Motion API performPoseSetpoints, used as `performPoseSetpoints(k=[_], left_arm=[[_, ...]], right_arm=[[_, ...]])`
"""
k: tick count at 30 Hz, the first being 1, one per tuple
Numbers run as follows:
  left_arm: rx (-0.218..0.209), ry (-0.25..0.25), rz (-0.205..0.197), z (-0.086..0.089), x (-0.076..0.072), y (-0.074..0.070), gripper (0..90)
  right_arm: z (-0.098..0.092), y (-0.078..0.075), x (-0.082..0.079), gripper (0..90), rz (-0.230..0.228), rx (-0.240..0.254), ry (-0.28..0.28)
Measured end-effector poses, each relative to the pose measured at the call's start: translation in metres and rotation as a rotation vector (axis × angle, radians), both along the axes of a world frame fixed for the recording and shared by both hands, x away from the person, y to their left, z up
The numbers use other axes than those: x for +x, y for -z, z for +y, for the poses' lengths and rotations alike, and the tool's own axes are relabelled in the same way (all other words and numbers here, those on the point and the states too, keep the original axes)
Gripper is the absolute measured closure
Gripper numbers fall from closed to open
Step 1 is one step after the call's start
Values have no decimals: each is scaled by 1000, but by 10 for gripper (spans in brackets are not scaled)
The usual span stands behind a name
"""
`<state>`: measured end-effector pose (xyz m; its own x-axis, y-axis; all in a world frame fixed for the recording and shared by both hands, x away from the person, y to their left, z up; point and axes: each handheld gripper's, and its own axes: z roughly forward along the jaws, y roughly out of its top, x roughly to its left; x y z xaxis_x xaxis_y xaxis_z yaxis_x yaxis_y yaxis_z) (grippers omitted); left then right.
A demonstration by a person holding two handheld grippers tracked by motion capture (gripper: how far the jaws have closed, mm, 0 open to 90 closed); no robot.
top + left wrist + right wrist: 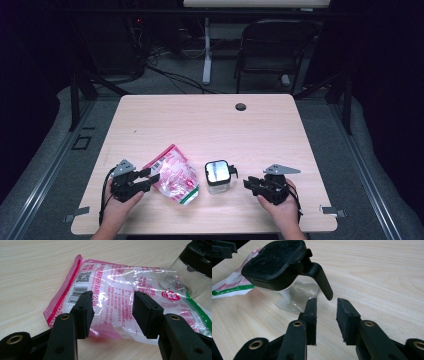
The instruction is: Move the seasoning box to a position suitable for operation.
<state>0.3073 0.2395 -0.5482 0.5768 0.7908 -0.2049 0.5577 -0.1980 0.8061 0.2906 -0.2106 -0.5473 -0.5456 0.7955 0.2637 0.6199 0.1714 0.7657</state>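
A pink and clear plastic bag with printed text and a barcode lies flat on the wooden table. My left gripper is at its left edge. In the left gripper view the jaws stand open over the bag's near edge, and the pads do not press on it. A clear jar with a black lid stands right of the bag. My right gripper is open just short of the jar's black lid latch, with nothing between the jaws.
The jar's wall rises just past the bag's far end. A cable hole sits near the table's far edge. Behind the table stand a black chair and a white desk leg.
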Motion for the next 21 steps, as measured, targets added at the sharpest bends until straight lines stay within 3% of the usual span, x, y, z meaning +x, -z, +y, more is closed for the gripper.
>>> performPoseSetpoints(k=[10, 14, 21], left_arm=[[-2, 0, 1, 1, -3, 0, 511], [-7, -6, 3, 3, -6, -1, 511], [-20, -17, 10, 5, -9, 0, 524]], right_arm=[[9, 0, 2, 696, -11, -24, 0], [20, 3, 9, 656, -12, -60, -9], [34, 8, 22, 640, -17, -79, -9]])
